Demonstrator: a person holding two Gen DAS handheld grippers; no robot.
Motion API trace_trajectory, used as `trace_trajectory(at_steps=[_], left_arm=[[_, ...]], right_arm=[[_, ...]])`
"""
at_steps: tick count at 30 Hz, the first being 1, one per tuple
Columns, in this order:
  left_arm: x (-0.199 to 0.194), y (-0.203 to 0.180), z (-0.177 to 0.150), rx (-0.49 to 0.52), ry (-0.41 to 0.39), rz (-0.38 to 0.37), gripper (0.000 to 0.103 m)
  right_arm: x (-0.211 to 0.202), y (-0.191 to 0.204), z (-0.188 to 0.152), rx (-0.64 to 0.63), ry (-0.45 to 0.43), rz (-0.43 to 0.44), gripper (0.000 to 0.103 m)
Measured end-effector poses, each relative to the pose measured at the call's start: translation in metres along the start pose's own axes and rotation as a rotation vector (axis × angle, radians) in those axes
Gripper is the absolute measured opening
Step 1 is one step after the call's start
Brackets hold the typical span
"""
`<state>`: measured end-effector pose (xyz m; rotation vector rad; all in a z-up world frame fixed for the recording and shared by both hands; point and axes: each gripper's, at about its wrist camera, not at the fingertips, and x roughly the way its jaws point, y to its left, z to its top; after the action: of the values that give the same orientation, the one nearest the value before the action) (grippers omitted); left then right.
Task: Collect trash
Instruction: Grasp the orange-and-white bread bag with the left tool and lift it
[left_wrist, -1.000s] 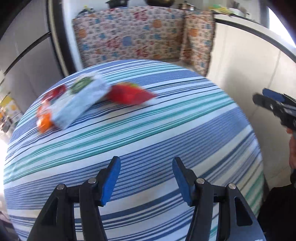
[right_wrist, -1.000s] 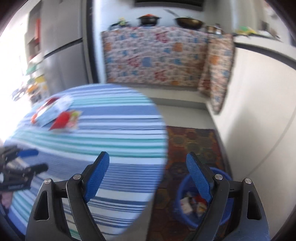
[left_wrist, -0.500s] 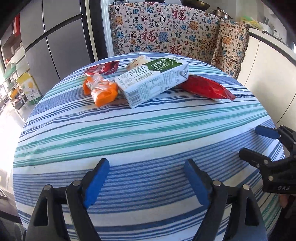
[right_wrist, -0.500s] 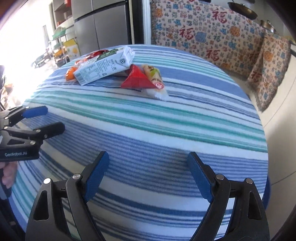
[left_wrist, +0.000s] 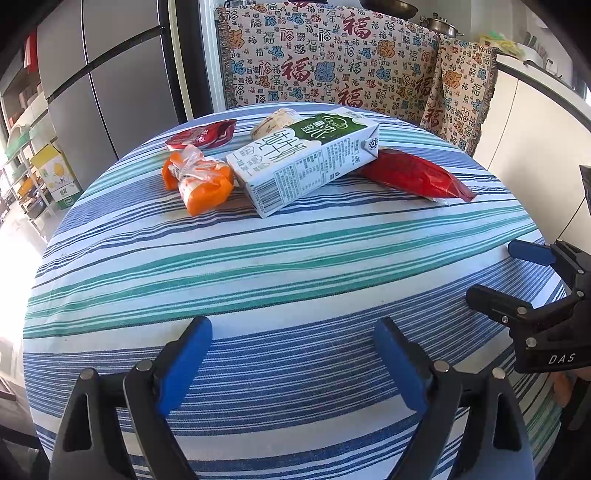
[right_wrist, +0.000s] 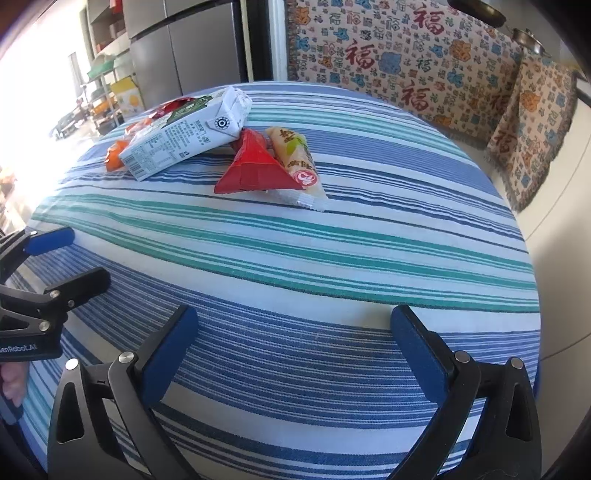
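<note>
both grippers have swung in over the striped round table (left_wrist: 295, 258) since a second ago, their jaws just opening wider. the left gripper (left_wrist: 293, 354) and right gripper (right_wrist: 293, 343) are both spread with nothing between them. the trash lies at the far side: milk carton (left_wrist: 306, 158), orange wrapper (left_wrist: 199, 177), red packet (left_wrist: 413, 175), and possibly a pale snack bar (right_wrist: 295, 155).

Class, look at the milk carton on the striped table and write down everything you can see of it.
The milk carton is a white paperboard box with a green panel of white characters, a barcode on one end and fine print along its side. It lies on its side on the striped tablecloth, one end raised, seemingly propped on the red wrapper. An orange packet lies beside its barcode end. No gripper touches it.
</note>
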<state>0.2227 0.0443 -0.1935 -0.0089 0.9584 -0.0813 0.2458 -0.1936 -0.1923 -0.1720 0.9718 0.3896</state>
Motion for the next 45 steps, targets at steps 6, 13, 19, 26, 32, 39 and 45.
trace_trajectory(at_steps=[6, 13, 19, 26, 32, 39, 45], left_arm=[[0.0, 0.002, 0.0, -0.001, 0.0, -0.002, 0.092], [0.001, 0.003, 0.001, 0.001, 0.0, -0.003, 0.092], [0.0, 0.005, 0.001, -0.006, -0.002, -0.011, 0.092], [-0.011, 0.066, 0.029, -0.201, -0.086, -0.106, 0.091], [0.012, 0.116, 0.101, -0.298, -0.119, -0.036, 0.091], [0.068, 0.121, 0.117, -0.323, 0.012, -0.022, 0.073], [0.045, 0.125, 0.105, -0.243, -0.006, -0.098, 0.046]], right_arm=[[0.0, 0.0, -0.001, 0.003, 0.0, -0.001, 0.102], [-0.001, -0.001, -0.001, 0.005, 0.002, -0.001, 0.102], [-0.001, -0.001, -0.002, 0.004, 0.002, 0.0, 0.102], [-0.001, -0.002, -0.002, 0.003, 0.002, -0.001, 0.102], [-0.001, -0.003, -0.002, 0.003, 0.002, -0.002, 0.102], [-0.001, -0.003, -0.002, 0.003, 0.002, -0.002, 0.102], [-0.001, -0.003, -0.002, 0.003, 0.001, -0.004, 0.102]])
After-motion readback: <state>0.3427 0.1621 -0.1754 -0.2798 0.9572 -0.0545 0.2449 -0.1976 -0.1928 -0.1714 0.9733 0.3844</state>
